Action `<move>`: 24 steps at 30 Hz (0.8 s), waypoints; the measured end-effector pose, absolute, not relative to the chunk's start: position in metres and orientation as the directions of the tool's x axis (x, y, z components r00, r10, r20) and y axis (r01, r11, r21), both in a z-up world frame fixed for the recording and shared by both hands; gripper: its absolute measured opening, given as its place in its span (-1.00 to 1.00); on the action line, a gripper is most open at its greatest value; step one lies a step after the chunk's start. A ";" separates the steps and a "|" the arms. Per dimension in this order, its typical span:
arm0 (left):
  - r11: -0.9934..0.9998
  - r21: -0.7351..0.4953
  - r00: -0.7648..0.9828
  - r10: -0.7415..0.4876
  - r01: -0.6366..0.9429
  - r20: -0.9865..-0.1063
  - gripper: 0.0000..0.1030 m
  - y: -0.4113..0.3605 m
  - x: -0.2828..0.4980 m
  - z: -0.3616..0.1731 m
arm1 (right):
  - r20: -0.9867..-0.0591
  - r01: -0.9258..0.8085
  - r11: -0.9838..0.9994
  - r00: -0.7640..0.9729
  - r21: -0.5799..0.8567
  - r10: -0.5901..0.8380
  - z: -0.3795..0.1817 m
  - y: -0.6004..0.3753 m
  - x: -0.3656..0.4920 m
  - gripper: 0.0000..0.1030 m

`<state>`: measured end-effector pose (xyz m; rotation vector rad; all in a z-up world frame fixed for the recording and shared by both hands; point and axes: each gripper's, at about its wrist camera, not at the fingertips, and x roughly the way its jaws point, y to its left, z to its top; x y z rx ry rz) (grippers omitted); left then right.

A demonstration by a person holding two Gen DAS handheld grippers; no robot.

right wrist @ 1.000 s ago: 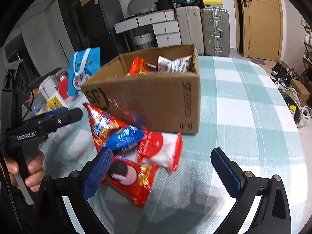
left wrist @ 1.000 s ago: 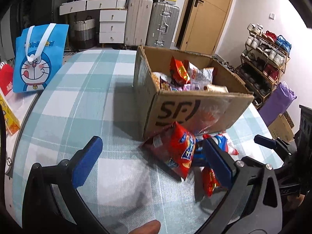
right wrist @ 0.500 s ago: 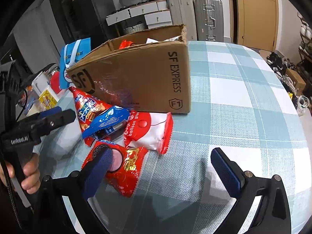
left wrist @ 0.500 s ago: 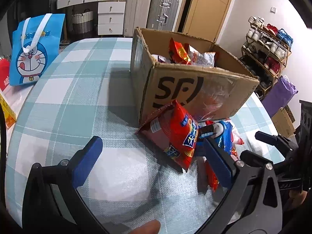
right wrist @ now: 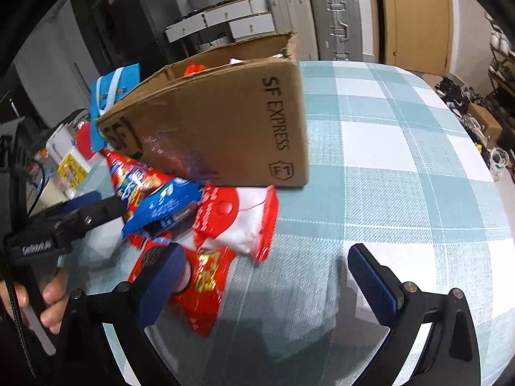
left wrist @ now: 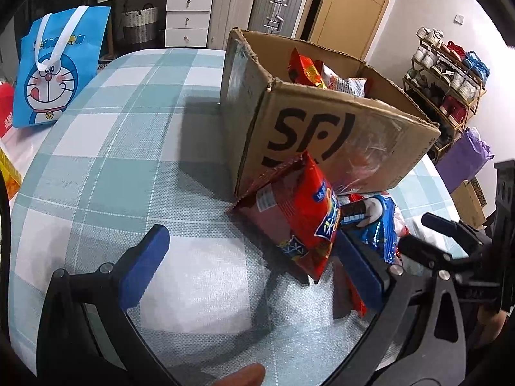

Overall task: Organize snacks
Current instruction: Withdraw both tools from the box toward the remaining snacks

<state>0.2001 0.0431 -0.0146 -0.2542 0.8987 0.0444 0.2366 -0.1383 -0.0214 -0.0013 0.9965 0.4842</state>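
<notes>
Both grippers are dropping nearer the snack pile; left gripper [left wrist: 254,270], wide open, is reaching the red chip bag [left wrist: 299,218], needing closure; right gripper [right wrist: 264,276] is gaping empty.
</notes>
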 end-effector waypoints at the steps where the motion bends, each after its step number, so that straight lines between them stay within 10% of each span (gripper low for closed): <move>1: 0.970 -0.198 0.623 -0.067 -0.144 -0.779 0.98 0.043 0.200 -0.015 | -0.805 -0.385 0.896 0.445 0.223 0.392 -0.022 -0.138 0.240 0.99; 24: 0.971 -0.187 0.617 -0.056 -0.149 -0.785 0.98 0.042 0.203 -0.017 | -0.841 -0.385 0.919 0.469 0.080 0.269 -0.030 -0.128 0.267 0.99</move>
